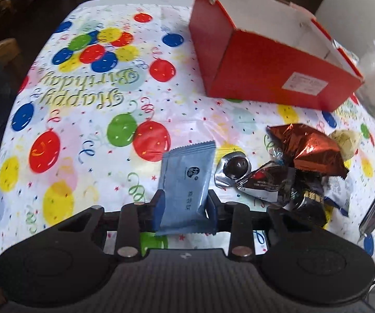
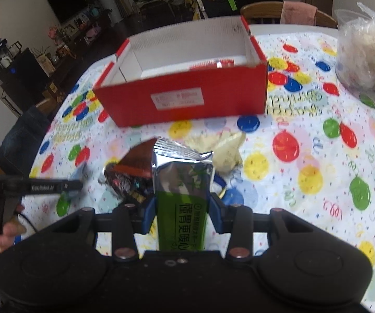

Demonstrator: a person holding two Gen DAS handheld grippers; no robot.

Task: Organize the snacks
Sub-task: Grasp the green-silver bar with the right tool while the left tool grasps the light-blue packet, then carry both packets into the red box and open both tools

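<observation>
The left gripper (image 1: 186, 203) was clamped on a grey-blue snack packet (image 1: 187, 182); the right gripper (image 2: 183, 208) pinched a green-and-silver packet (image 2: 183, 198). The open red box (image 2: 187, 96) stood at twelve o'clock beyond the snack pile (image 1: 304, 161).

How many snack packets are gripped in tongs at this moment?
2. The blue packet sits in the left tongs; the green-and-silver packet sits in the right tongs. Other snacks lie piled on the tablecloth.
</observation>
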